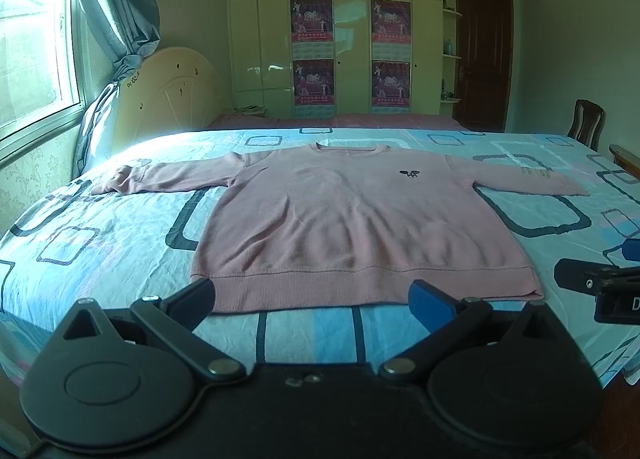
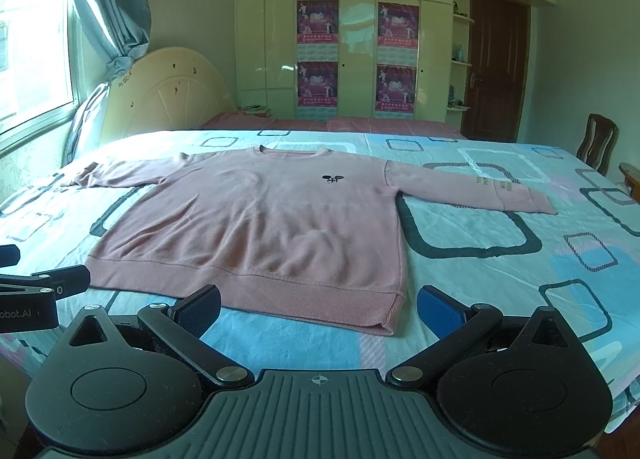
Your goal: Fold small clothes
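Note:
A pink long-sleeved sweater point(image 1: 344, 219) lies flat and face up on the bed, sleeves spread to both sides, hem toward me; it also shows in the right wrist view point(image 2: 256, 227). My left gripper point(image 1: 314, 297) is open and empty, hovering just over the hem near its middle. My right gripper point(image 2: 318, 309) is open and empty, just in front of the hem's right corner. Each gripper shows at the edge of the other's view: the right one point(image 1: 600, 279) and the left one point(image 2: 48, 283).
The bed has a blue patterned sheet point(image 1: 120, 227) and a cream headboard point(image 1: 172, 91) at the left by the window. A wooden chair point(image 2: 598, 143) stands at the bed's right side. Wardrobes point(image 1: 332, 39) and a brown door point(image 1: 482, 59) are behind.

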`<action>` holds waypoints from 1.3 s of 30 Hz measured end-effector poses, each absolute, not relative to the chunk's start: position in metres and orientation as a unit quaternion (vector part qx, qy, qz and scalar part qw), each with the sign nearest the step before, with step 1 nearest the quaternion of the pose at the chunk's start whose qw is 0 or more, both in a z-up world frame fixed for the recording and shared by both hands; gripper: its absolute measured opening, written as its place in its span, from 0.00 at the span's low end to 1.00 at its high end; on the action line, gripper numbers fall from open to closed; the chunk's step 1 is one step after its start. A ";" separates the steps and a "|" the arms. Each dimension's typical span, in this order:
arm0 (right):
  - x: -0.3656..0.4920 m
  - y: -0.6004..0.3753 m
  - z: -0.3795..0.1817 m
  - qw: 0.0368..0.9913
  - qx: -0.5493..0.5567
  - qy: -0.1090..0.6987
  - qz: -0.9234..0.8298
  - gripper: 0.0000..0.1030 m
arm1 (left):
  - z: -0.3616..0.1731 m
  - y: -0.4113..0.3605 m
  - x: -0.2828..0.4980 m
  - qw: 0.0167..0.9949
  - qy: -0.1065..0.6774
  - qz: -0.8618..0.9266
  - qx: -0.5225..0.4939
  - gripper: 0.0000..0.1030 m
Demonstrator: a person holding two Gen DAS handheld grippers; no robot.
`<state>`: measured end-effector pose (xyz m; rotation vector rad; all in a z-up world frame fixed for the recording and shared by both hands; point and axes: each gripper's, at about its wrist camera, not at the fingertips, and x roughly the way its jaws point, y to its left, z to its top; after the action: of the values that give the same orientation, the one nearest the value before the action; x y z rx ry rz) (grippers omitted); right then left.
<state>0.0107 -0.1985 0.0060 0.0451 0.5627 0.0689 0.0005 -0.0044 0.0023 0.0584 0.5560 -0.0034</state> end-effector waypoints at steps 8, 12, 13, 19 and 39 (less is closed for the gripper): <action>0.011 -0.197 0.007 0.960 0.022 0.277 0.034 1.00 | 0.002 -0.005 0.002 0.961 0.276 -0.001 0.030 0.99; 0.012 -0.198 0.007 0.959 0.022 0.279 0.034 1.00 | 0.002 -0.005 0.002 0.961 0.276 -0.001 0.030 0.99; 0.012 -0.198 0.006 0.959 0.022 0.279 0.034 1.00 | 0.002 -0.005 0.002 0.960 0.277 -0.001 0.030 0.99; 0.013 -0.199 0.004 0.959 0.022 0.282 0.034 1.00 | 0.001 -0.004 0.004 0.959 0.282 0.000 0.030 0.99; 0.084 -0.205 -0.018 0.950 0.053 0.307 0.017 1.00 | -0.021 0.011 0.073 0.947 0.318 0.009 0.040 0.99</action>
<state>0.0837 -0.2055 -0.0180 0.1076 0.6236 0.0338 0.0734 0.0111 -0.0206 0.0805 0.6484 0.0185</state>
